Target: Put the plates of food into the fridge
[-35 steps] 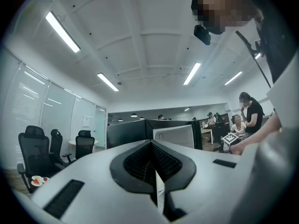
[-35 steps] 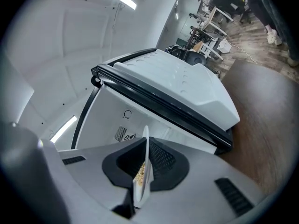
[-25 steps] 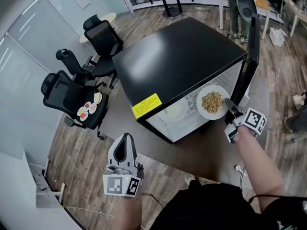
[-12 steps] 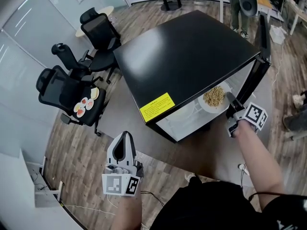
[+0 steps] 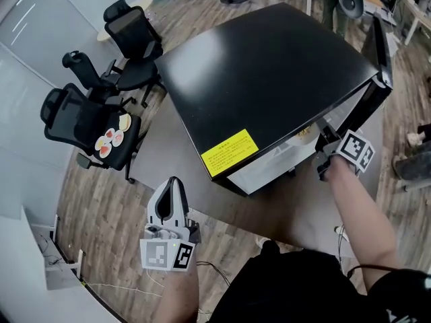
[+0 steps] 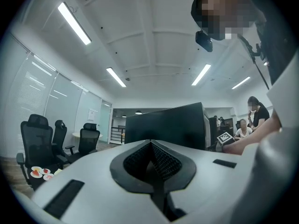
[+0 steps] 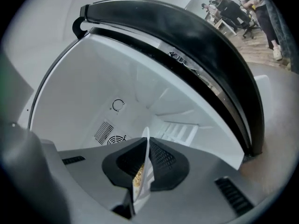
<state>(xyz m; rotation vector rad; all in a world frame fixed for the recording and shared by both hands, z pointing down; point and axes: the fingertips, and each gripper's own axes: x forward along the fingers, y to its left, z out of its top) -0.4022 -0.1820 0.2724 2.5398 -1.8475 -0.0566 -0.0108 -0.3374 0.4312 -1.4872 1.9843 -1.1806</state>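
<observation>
My right gripper (image 5: pixel 324 138) reaches into the open black fridge (image 5: pixel 269 73), shut on the rim of a white plate of grains (image 7: pixel 141 174). From the head view only a sliver of that plate (image 5: pixel 304 132) shows under the fridge's top edge. The right gripper view has the gripper (image 7: pixel 145 144) facing the white inner wall (image 7: pixel 93 92), with the plate edge-on between its pads. My left gripper (image 5: pixel 173 182) hangs low in front of the fridge, shut and holding nothing (image 6: pixel 150 143). A second plate of food (image 5: pixel 111 140) rests on a black office chair (image 5: pixel 81 123) at the left.
The fridge door (image 5: pixel 377 59) stands open at the right, close to my right arm. Two more office chairs (image 5: pixel 128 29) stand behind the one with the plate. A white box (image 5: pixel 34 261) sits on the wooden floor at the lower left. People sit at desks (image 6: pixel 252 120) beyond the fridge.
My right gripper has carried the plate of grains from the fridge's opening deeper inside, so it is now almost hidden. The left gripper stays shut and has shifted slightly.
</observation>
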